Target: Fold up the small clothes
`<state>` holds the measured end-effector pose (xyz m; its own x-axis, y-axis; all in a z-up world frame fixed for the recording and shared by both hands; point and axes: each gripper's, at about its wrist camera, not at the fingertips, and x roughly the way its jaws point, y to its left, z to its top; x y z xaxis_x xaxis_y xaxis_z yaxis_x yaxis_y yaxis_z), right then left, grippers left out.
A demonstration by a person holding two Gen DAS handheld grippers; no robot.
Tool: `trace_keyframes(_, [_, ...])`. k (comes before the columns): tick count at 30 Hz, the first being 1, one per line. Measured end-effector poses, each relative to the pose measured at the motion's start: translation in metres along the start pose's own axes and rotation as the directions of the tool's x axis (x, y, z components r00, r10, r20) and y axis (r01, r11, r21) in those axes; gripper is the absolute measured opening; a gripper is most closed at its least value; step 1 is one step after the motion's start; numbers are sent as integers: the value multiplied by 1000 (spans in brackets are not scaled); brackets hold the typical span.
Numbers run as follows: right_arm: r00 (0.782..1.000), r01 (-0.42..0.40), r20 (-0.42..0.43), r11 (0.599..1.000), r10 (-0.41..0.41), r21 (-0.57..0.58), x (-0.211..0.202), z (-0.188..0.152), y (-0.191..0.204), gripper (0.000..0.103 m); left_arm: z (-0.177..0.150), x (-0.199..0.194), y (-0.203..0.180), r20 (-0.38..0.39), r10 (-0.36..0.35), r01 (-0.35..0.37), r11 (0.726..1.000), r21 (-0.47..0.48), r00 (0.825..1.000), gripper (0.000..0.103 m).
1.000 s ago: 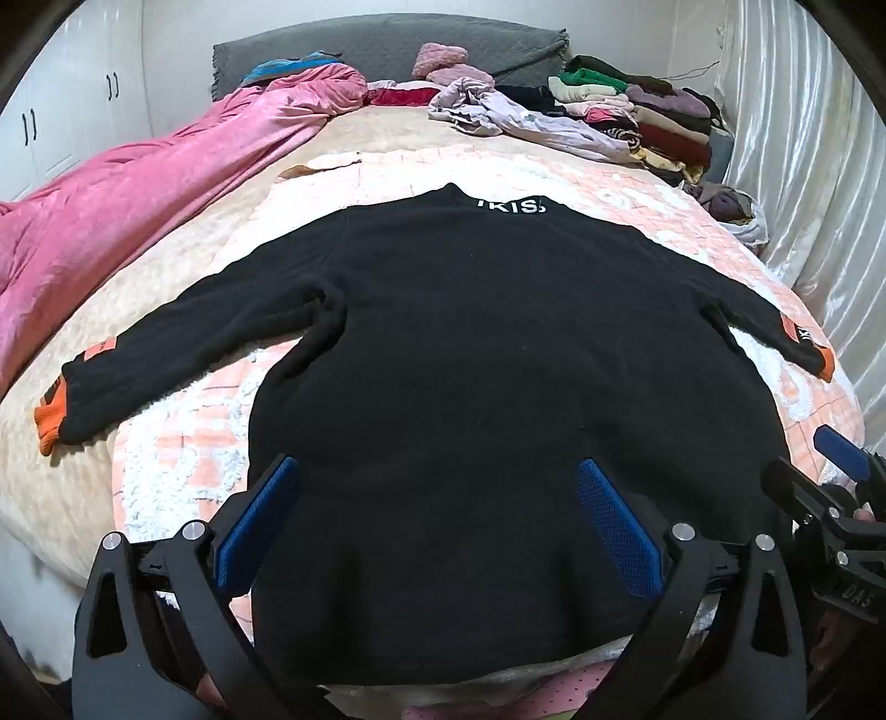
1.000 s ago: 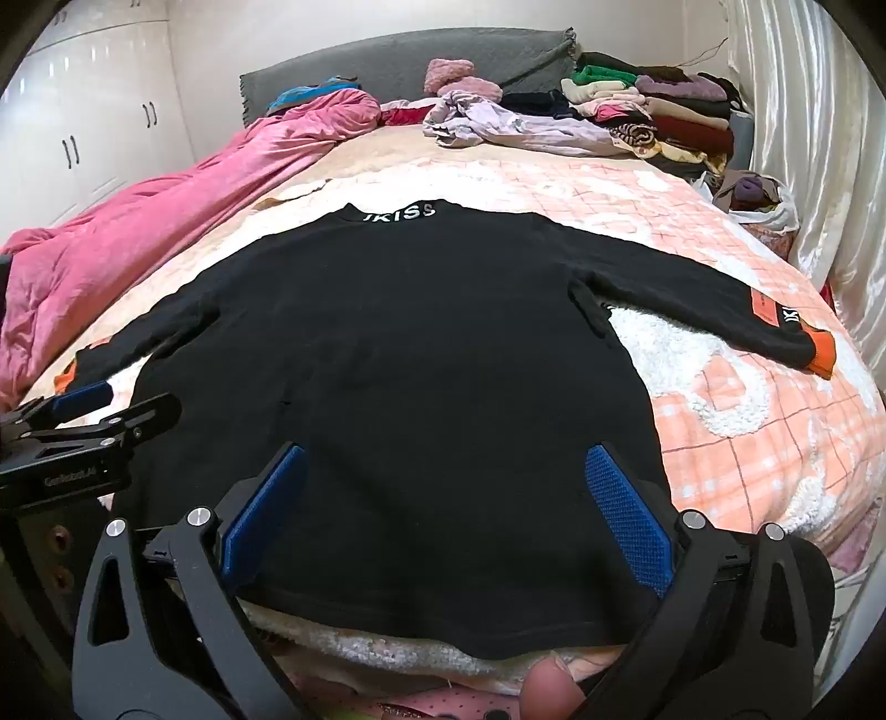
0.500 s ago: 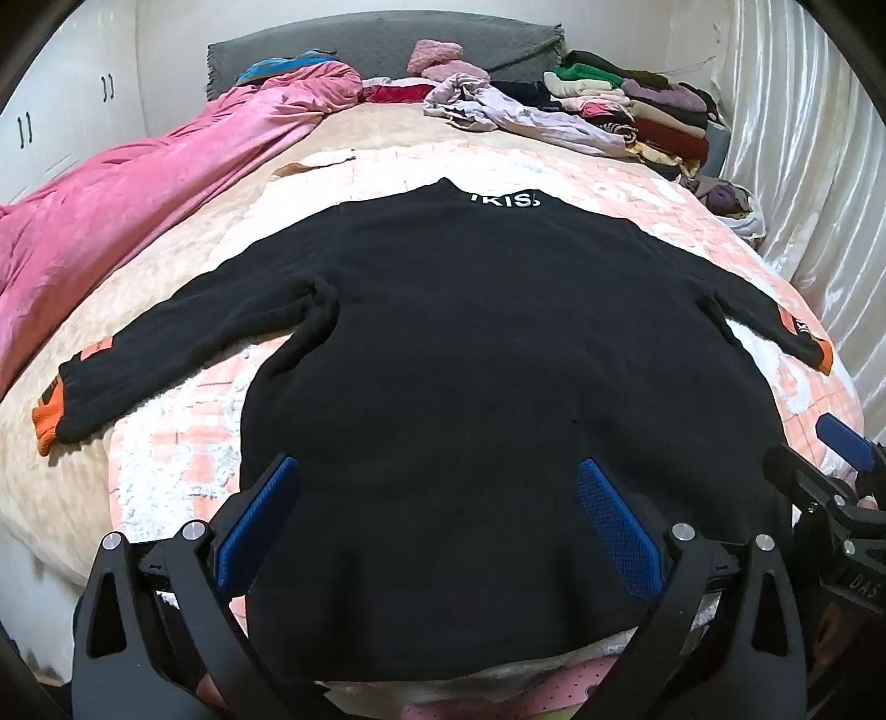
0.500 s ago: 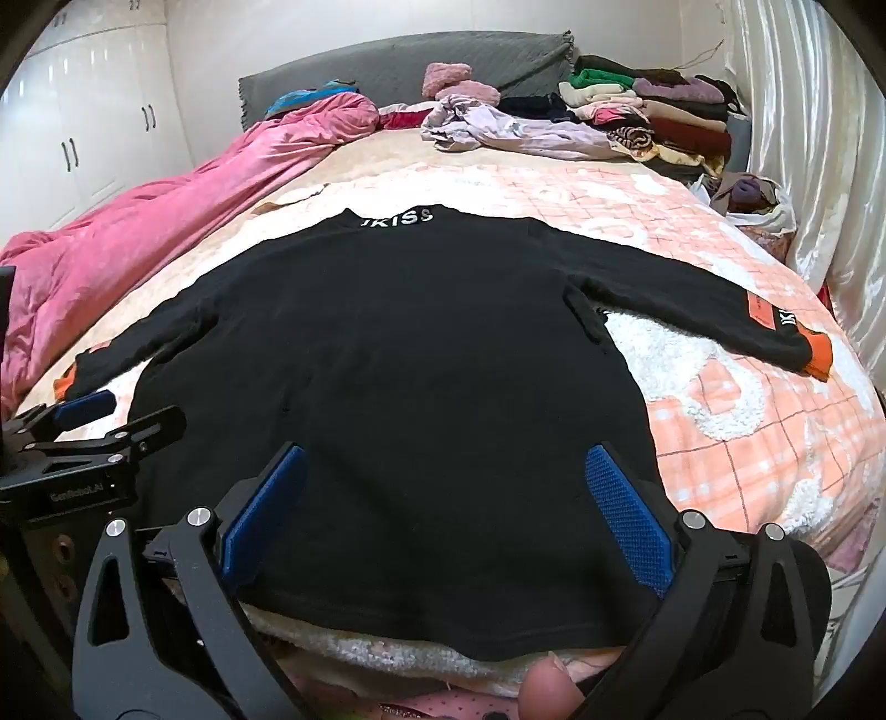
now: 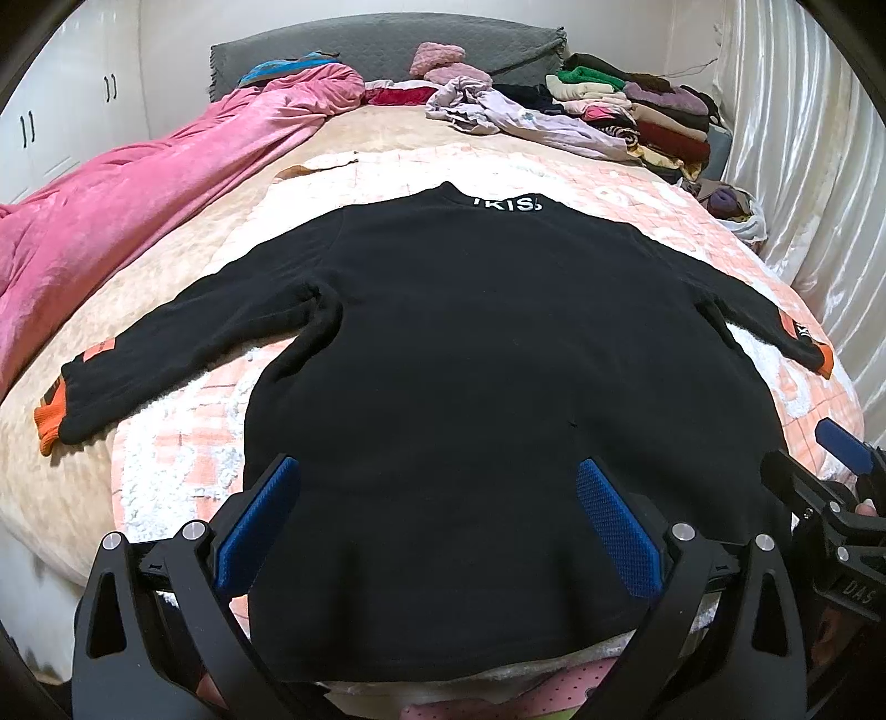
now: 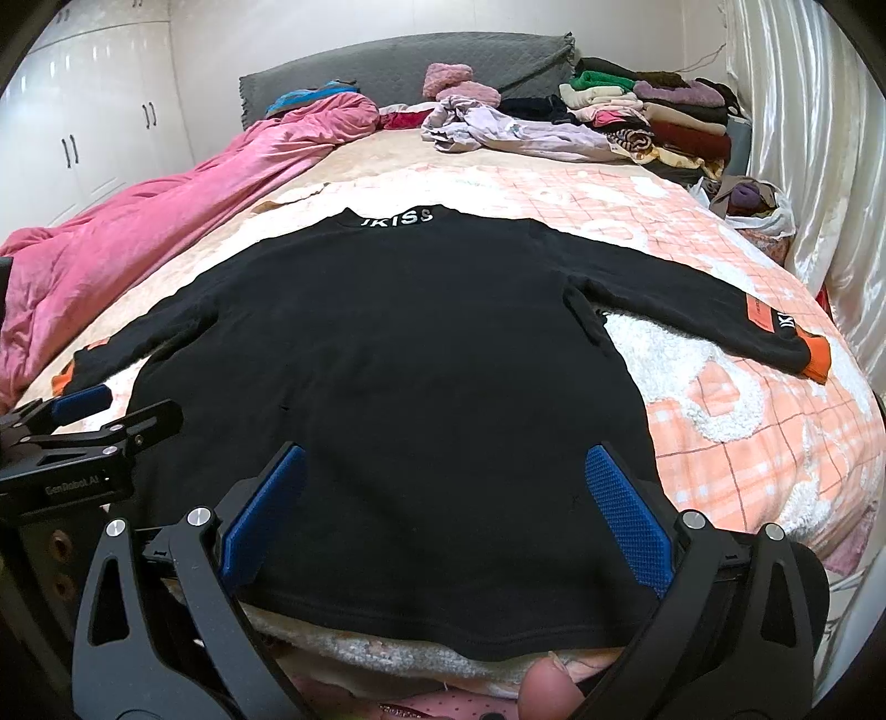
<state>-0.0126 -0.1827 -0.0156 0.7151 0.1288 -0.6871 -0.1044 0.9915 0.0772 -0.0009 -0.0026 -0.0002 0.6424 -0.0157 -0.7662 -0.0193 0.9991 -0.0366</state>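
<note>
A black long-sleeved sweater [image 5: 476,354] [image 6: 398,354] lies flat on the bed, collar lettering at the far end, both sleeves spread out with orange cuffs [image 5: 47,421] [image 6: 814,357]. Its hem faces me at the bed's near edge. My left gripper [image 5: 437,515] hovers open over the hem, blue pads wide apart, nothing between them. My right gripper [image 6: 443,509] is open too, above the hem's right part. Each gripper shows at the edge of the other's view, the right gripper [image 5: 830,498] and the left gripper [image 6: 83,437].
The sweater rests on a peach checked blanket [image 6: 736,399]. A pink quilt [image 5: 111,221] runs along the left side. Loose and stacked clothes [image 6: 648,111] fill the far right by the grey headboard [image 5: 387,44]. A curtain [image 6: 819,166] hangs on the right. White cupboards [image 6: 83,122] stand left.
Both grippers have drifted back slightly towards the near edge of the bed, still open. The sweater has not moved.
</note>
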Motion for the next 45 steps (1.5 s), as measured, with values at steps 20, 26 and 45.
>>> trace_keyframes(20, [1000,1,2,1000,-1,1,0,-1,-1,95,0,-1,-2,3,-1,1,1000,3,1000,99])
trace_keyframes(26, [1000,1,2,1000,-1,3,0,-1,-2,95,0,-1,-3,4,0,0,1000,2,1000,99])
trace_keyframes(45, [999,33,13,997,-34,69,11,15,-30,95,22,16,-20,5,-14,14,1000,22,1000,99])
